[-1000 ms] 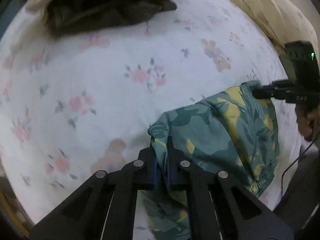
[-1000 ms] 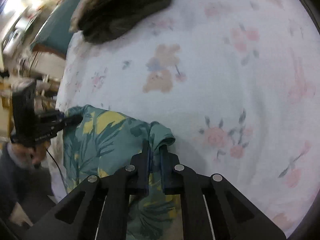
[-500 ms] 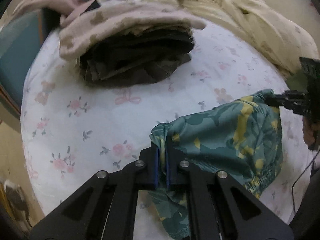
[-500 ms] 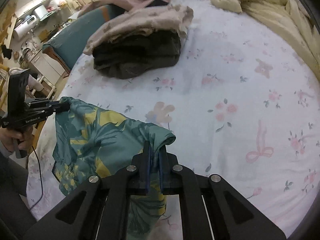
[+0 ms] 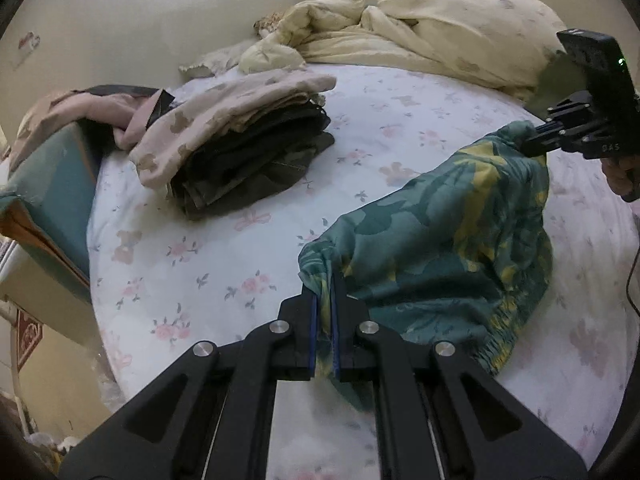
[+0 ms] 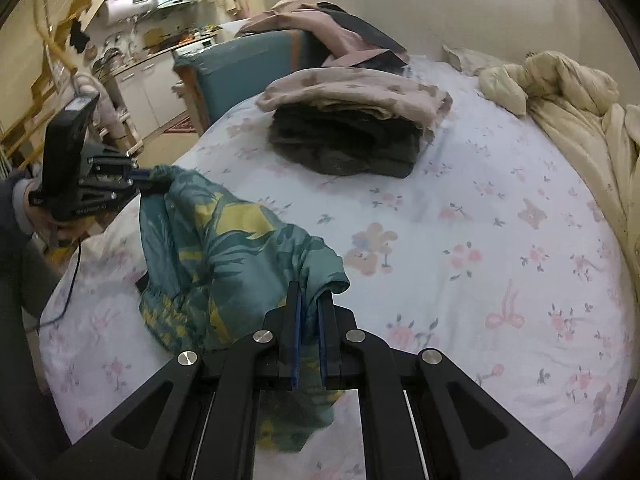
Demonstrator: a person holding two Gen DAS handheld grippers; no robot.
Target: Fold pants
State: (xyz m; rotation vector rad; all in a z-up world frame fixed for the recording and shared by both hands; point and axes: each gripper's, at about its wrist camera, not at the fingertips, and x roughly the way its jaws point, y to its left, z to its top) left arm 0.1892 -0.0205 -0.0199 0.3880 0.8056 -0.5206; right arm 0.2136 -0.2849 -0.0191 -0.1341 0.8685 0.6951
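Left gripper (image 5: 325, 300) and right gripper (image 6: 309, 312) clamped on pants (image 5: 436, 240), stretched between them.
Raised higher than a second ago, fabric sagging over the bed (image 5: 224, 264) near its front edge.

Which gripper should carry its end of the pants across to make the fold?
Likely neither alone: the left gripper and right gripper each pinch an end of the green pants, hanging between them.
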